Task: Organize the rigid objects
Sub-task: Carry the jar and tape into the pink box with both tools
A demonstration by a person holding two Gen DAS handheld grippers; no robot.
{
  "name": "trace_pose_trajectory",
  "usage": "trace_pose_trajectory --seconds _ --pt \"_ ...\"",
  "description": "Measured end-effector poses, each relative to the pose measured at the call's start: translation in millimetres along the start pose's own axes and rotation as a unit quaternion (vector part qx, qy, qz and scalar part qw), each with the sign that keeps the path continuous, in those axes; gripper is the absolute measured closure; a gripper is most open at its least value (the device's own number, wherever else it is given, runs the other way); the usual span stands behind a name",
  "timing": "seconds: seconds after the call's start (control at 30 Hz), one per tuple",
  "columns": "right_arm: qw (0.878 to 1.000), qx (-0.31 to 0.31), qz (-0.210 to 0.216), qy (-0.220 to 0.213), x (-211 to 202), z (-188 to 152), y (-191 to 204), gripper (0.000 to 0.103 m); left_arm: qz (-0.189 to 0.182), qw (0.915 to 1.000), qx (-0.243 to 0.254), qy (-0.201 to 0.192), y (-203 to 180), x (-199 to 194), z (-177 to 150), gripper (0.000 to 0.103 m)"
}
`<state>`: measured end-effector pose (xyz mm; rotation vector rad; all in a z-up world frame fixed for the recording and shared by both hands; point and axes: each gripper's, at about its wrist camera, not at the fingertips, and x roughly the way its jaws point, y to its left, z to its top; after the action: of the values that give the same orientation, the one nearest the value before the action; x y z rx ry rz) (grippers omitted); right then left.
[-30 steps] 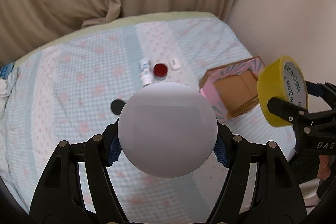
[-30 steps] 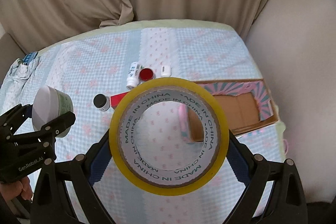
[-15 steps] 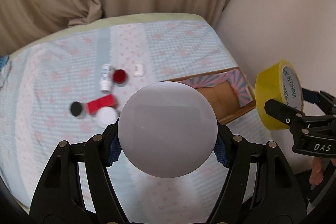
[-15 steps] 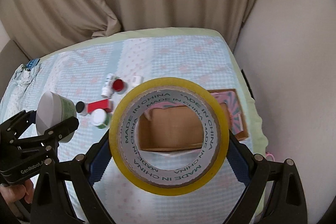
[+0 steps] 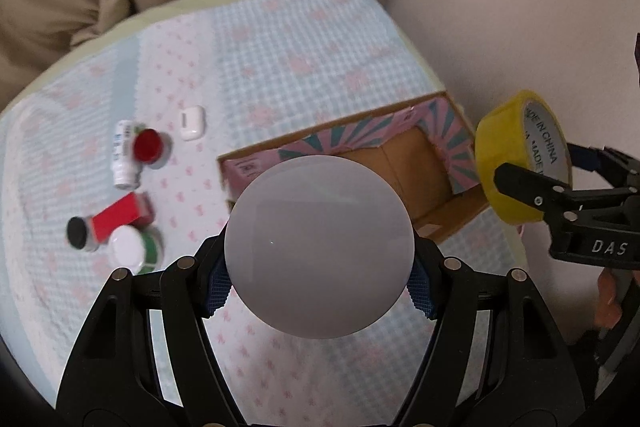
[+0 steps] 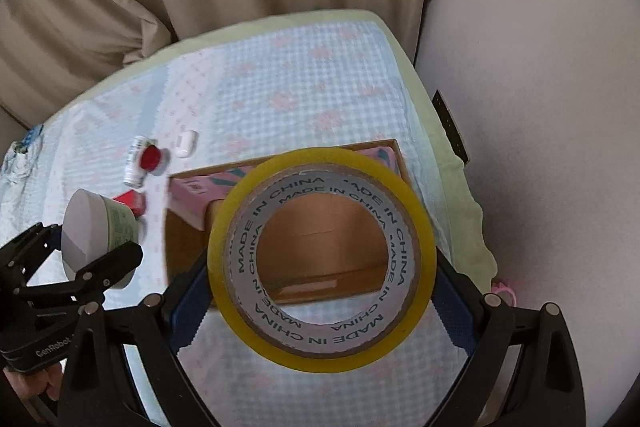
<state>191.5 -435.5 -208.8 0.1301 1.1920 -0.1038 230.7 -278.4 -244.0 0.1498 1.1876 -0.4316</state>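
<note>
Fingers (image 5: 216, 291) of the left gripper (image 5: 319, 285) are clamping a white jar (image 5: 319, 245) by its sides; the jar's flat face is filling the left wrist view and hiding what's under it. In the right wrist view the jar (image 6: 98, 231) shows a green label and is hanging left of the box (image 6: 188, 247), over the bed (image 6: 300, 83), not over the opening. Right gripper (image 6: 320, 301) is gripping a yellow tape roll (image 6: 320, 259) across its outer rim, fingers spread wide; the box floor is showing through the roll's core, so the tape is already hanging over the box.

Judgement: both are carrying loads toward the box for drop-off.

How to do it well:
- Tape first. It's centred over the opening; be lowering it close to the box floor before letting go, since a roll dropped on its edge is likely to roll.
- Jar needs shifting right until it's fully past the box's left wall. Pink flaps are folded inward along the rim, so be clearing those.
- Grippers are near each other beside the box; go one at a time to avoid fingers clashing.
- Jar sides look smooth, so keep the squeeze steady until it's resting.

Left of the box, loose items are waiting: a small bottle (image 5: 124, 159), red cap (image 5: 149, 146), white case (image 5: 191, 123), red block (image 5: 118, 221), black cap (image 5: 78, 233), white-lidded jar (image 5: 132, 250).
</note>
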Motion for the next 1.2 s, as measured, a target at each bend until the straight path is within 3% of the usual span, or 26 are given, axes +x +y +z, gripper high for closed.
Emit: trace_pose_trajectory --seconds 0.2,0.3,0.5,0.63,0.9,0.93,0.97,1.07,1.2 --pt "0.997 -0.070 -0.005 0.043 66.7 14.8 -11.7 0.008 0.004 0.9981 0.018 0.058 4.8 77.1 11.3 0.035" --pt "0.993 -0.102 0.024 0.063 98.1 16.6 -12.9 0.008 0.010 0.9961 0.030 0.082 6.3 115.1 12.5 0.035" --pt "0.972 -0.209 0.024 0.104 158.6 2.8 3.1 0.008 0.012 0.9903 0.059 0.125 0.3 171.0 10.0 0.035" --pt "0.960 -0.253 0.022 0.115 180.2 -7.9 10.1 0.008 0.020 0.9865 0.081 0.141 -4.4 186.6 5.4 0.035" --pt "0.953 -0.280 0.019 0.110 185.0 -9.6 9.7 0.008 0.026 0.9859 0.087 0.140 -12.1 184.4 11.5 0.034" --pt "0.953 -0.284 0.015 0.108 186.1 -9.0 10.7 0.007 0.023 0.9858 0.090 0.139 -13.6 181.6 13.3 0.009" --pt "0.953 -0.283 0.014 0.106 186.2 -9.6 10.2 0.007 0.022 0.9863 0.094 0.134 -14.5 177.9 14.1 0.000" --pt "0.950 -0.284 0.018 0.130 189.2 -7.7 6.4 0.000 0.016 0.9875 0.102 0.119 -14.4 166.7 15.6 0.000" --pt "0.952 -0.295 0.007 0.081 171.7 -11.2 1.4 0.000 0.021 0.9889 0.096 0.111 -8.2 157.5 19.1 0.000"
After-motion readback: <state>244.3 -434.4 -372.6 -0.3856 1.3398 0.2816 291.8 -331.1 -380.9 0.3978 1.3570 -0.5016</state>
